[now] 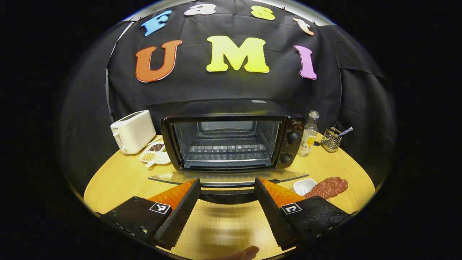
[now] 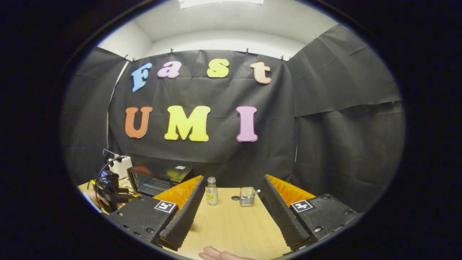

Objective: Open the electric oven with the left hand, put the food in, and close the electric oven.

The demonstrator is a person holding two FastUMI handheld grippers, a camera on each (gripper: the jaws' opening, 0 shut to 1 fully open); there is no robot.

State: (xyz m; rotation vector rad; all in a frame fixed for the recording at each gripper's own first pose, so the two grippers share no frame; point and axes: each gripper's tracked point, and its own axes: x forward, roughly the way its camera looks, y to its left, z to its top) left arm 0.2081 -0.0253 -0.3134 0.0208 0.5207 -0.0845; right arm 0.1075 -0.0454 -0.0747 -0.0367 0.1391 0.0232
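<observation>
The black electric oven (image 1: 231, 141) stands mid-table with its glass door (image 1: 227, 176) folded down flat and the wire rack inside bare. My left gripper (image 1: 227, 180) is open right at the door's front edge, and the dark door handle (image 1: 227, 192) lies between its fingers without being pressed. The food, a reddish-brown meat patty (image 1: 329, 186), lies on the table to the right of the door beside a small white dish (image 1: 304, 185). My right gripper (image 2: 234, 178) is open and holds nothing, above the table right of the oven (image 2: 158, 178).
A white toaster (image 1: 133, 131) and a divided dish of beans (image 1: 155, 153) sit left of the oven. A small bottle (image 1: 309, 135) and a wire holder (image 1: 331, 139) stand at its right. The round wooden table (image 1: 119, 177) ends close in front.
</observation>
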